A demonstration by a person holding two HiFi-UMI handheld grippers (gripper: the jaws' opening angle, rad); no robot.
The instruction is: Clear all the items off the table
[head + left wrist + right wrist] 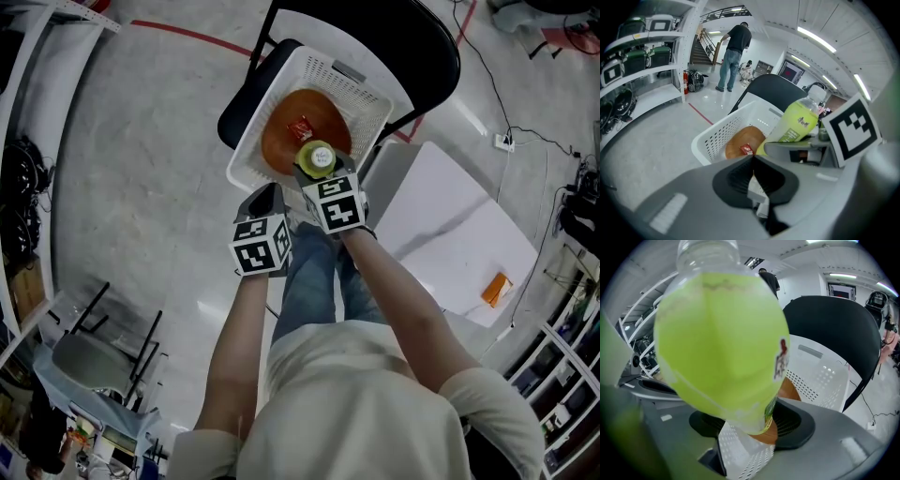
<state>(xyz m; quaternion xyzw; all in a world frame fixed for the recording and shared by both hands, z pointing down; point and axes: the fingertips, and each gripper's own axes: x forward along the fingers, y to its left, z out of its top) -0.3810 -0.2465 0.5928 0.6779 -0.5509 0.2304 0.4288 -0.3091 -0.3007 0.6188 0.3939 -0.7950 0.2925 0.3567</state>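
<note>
Over the white basket, whose plastic walls are pierced with rows of small holes, we hold a bottle in the right gripper. The bottle is smooth, clear plastic, rounded and full of yellow-green liquid, with a clear neck that points up and away from the jaws. The jaws stand wide and grip its lower body from both sides, their dark ribbed pads against it. The basket sits on the seat of a black chair. In it lies a smooth, round orange-brown thing with a small red packet on top. Just beside the right gripper, our left gripper has its jaws pressed together on nothing. Well apart, a white table bears a small orange thing.
</note>
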